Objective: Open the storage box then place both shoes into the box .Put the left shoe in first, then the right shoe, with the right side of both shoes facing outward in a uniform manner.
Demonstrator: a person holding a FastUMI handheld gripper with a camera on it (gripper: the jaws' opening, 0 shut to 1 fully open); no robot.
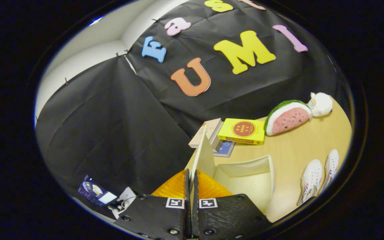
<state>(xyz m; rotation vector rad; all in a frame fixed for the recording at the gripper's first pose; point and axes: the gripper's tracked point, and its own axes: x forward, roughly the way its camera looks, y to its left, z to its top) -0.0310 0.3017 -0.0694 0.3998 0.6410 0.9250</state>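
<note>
My gripper (191,178) is shut on the edge of the storage box's lid (203,155), a pale flap that stands up between the fingers. Just to the right of the fingers the white storage box (248,176) lies open, showing its bare inside walls. Two white shoes (318,178) with coloured stripes lie side by side on the wooden table (298,143), to the right of the box and apart from it.
Beyond the box lie a yellow book (242,130), a beige book (208,131) and a blue one (225,148). A watermelon plush (287,116) and a white plush (321,104) sit farther back. A small screen (95,193) is at the lower left.
</note>
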